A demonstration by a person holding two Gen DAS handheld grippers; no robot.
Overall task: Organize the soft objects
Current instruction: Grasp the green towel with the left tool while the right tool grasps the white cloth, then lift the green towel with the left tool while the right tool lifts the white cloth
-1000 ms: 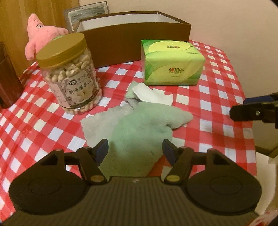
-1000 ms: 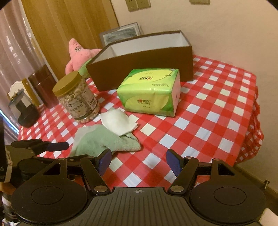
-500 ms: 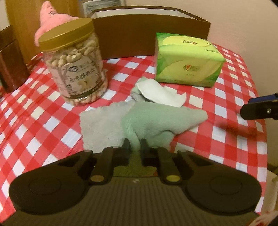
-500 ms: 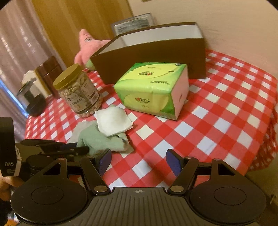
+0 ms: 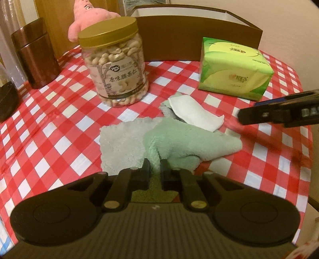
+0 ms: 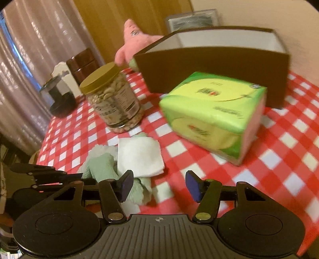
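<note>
A pale green fluffy cloth (image 5: 185, 141) lies on the red checked tablecloth (image 5: 59, 123), with a small white cloth (image 5: 194, 114) on its far end. My left gripper (image 5: 155, 168) is shut on the green cloth's near edge, which bunches between the pads. In the right wrist view the green cloth (image 6: 103, 165) and white cloth (image 6: 139, 157) lie just ahead of my right gripper (image 6: 158, 186). Its jaws are closing, with only bare tablecloth between them. A pink plush toy (image 5: 89, 16) leans behind the brown box (image 5: 189, 37).
A jar of cashews (image 5: 115, 65) with a gold lid stands left of the cloths. A green tissue pack (image 5: 233, 69) sits to the right, in front of the open brown box (image 6: 215, 65). A dark canister (image 5: 35, 53) stands at the far left edge.
My left gripper shut on the green cloth's near edge and pulled it up into a fold. My right gripper moved closer to the cloths and tissue pack, and its jaws narrowed.
</note>
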